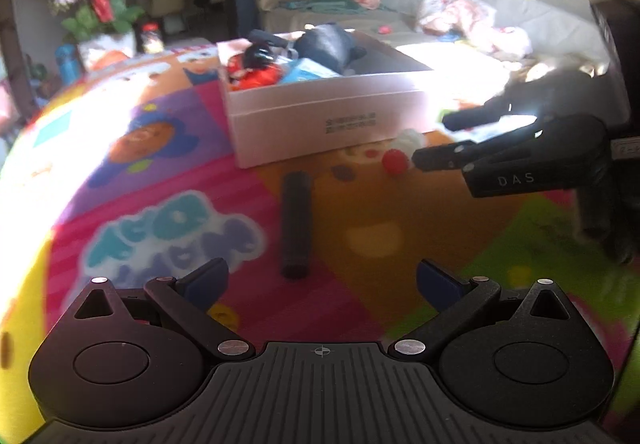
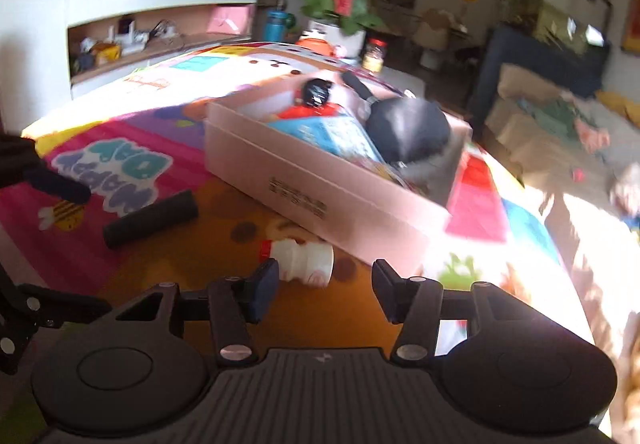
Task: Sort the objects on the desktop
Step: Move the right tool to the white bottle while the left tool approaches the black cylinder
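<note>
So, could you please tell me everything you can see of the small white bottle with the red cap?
The small white bottle looks like plastic, with a pinched waist and a red cap. It lies on its side on the colourful mat, just in front of the pink box, cap pointing toward the black cylinder. The right tool stands open just before it, nothing gripped; whether a pad brushes it cannot be told. Any label is too blurred to read.

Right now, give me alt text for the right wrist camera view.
The right tongs stand open above a small white bottle with a red cap lying on its side on a colourful mat. Beyond sit a black cylinder and a filled pink box.
</note>
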{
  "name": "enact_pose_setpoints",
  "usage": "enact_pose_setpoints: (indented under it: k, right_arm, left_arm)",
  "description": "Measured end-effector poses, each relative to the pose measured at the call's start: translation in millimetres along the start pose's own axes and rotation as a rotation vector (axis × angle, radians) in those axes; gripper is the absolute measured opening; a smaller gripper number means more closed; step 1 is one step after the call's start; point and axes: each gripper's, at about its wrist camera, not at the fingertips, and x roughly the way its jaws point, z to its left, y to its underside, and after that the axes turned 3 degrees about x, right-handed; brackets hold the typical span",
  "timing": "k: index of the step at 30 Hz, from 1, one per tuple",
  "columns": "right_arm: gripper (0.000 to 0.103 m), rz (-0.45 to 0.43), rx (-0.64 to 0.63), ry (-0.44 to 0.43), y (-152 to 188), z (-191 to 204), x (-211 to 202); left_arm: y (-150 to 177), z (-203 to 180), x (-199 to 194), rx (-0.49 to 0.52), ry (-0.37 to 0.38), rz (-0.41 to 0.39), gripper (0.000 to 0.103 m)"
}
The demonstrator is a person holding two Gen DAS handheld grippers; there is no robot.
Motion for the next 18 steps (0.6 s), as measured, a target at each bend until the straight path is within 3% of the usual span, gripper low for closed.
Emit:
enact_pose_setpoints:
  k: [2, 4, 6, 11, 15, 18]
  right_arm:
    - [0.064, 0.0, 0.081, -0.011, 7, -13, -4]
    - [0.068, -0.004, 0.136, -0.013, 15, -20, -5]
    - [0.072, -0.004, 0.188, -0.024, 23, -26, -3]
    - [0.083, -0.014, 0.289, -0.047, 29, -38, -1]
    - [0.086, -0.003, 0.361, -0.044, 31, -47, 1]
    - [0.09, 0.0, 0.359, -0.035, 31, -46, 2]
  left_arm:
    - [-2, 1, 0, -0.025, 0.045, 0.0, 0.102]
    - [-3, -1, -1, -0.015, 0.037, -0.003, 0.099]
    - [-3, 0, -3, -0.015, 0.044, 0.005, 0.082]
    - [-7, 1, 1, -0.077, 0.109, 0.016, 0.091]
    - [-15, -10, -5, -0.064, 0.276, -0.033, 0.093]
    - [-21, -19, -11, 0.039, 0.241, -0.071, 0.095]
